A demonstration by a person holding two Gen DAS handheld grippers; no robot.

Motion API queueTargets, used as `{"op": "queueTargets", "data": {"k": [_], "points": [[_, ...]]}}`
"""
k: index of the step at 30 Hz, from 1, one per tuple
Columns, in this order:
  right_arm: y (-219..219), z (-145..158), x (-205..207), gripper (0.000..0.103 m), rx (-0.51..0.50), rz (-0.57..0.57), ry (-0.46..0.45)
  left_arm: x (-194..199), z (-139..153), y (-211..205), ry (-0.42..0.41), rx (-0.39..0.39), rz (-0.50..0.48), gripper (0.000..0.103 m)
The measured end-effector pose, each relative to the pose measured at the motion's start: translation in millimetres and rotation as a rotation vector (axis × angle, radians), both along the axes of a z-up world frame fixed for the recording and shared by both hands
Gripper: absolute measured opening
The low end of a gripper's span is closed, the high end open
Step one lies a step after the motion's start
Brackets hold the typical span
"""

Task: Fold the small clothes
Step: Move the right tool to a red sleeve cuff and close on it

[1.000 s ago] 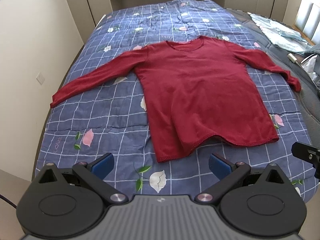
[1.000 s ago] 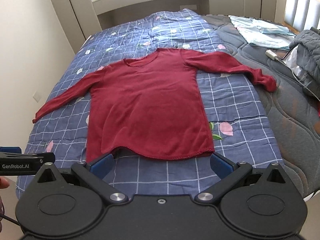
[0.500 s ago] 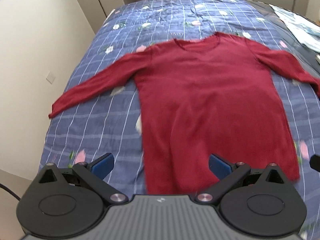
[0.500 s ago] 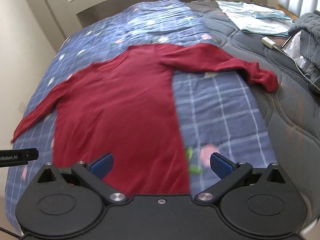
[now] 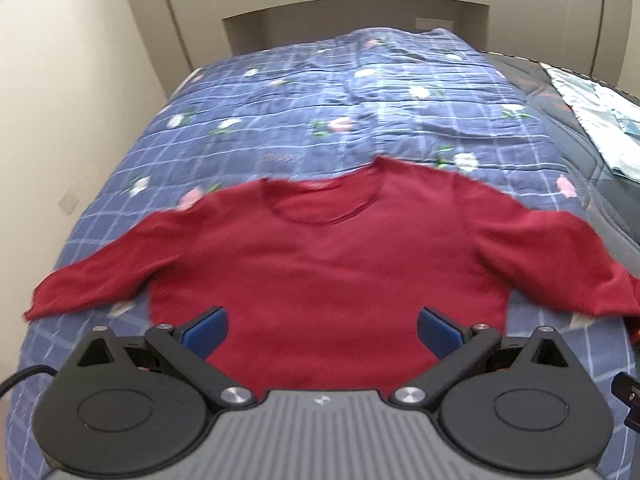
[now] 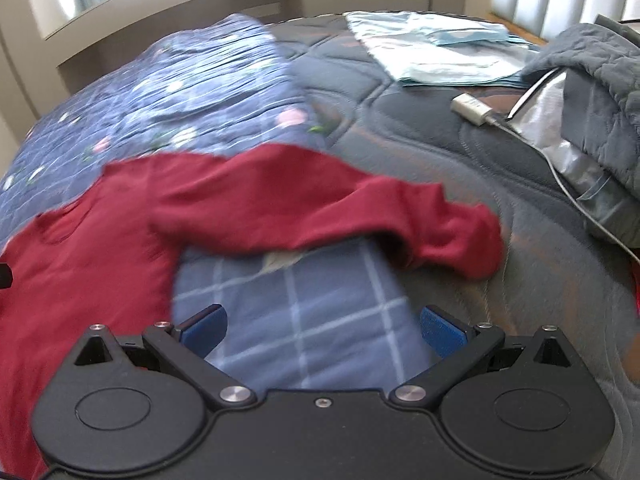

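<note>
A dark red long-sleeved shirt (image 5: 328, 264) lies flat, front up, on a blue checked floral quilt (image 5: 340, 104), neckline away from me, sleeves spread to both sides. My left gripper (image 5: 322, 330) is open and empty, above the shirt's chest. My right gripper (image 6: 322, 330) is open and empty, above the bare quilt (image 6: 304, 312) just near of the shirt's right sleeve (image 6: 320, 204), whose cuff (image 6: 468, 240) lies at the quilt's edge on a grey mattress (image 6: 460, 152). Both views are motion-blurred.
A cream wall (image 5: 64, 92) runs along the bed's left side, a headboard niche (image 5: 344, 8) at the far end. On the grey mattress at right lie a pale blue folded cloth (image 6: 436, 50), a white charger with cable (image 6: 472, 110), a silvery bag (image 6: 560, 136) and a grey quilted cover (image 6: 600, 64).
Both grippers have moved forward over the bed from its foot. The left now hovers over the shirt's chest, the right has swung towards the right sleeve. The shirt has not moved.
</note>
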State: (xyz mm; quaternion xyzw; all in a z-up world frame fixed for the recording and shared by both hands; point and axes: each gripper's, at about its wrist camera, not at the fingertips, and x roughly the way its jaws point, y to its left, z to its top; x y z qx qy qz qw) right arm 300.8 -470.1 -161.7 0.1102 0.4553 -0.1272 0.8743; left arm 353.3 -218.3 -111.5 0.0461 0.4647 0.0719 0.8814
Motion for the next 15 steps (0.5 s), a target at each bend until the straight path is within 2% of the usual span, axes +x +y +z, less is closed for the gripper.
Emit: {"op": "queueTargets", "data": {"k": [8, 12, 15], "points": [[-40.2, -37.4, 21.5, 0.103, 0.067, -0.057, -0.093, 54.7, -38.6, -55.7, -0.036, 0.036, -0.104, 0.103], [-64.6, -50.5, 11.0, 0.103, 0.172, -0.122, -0.176, 75.8, -56.4, -76.0, -0.034, 0.033, -0.125, 0.103], [-83.1, -62.7, 2.2, 0.103, 0.242, -0.201, -0.194, 88.1, -66.7, -89.1, -0.026, 0.028, -0.130, 0.103]]}}
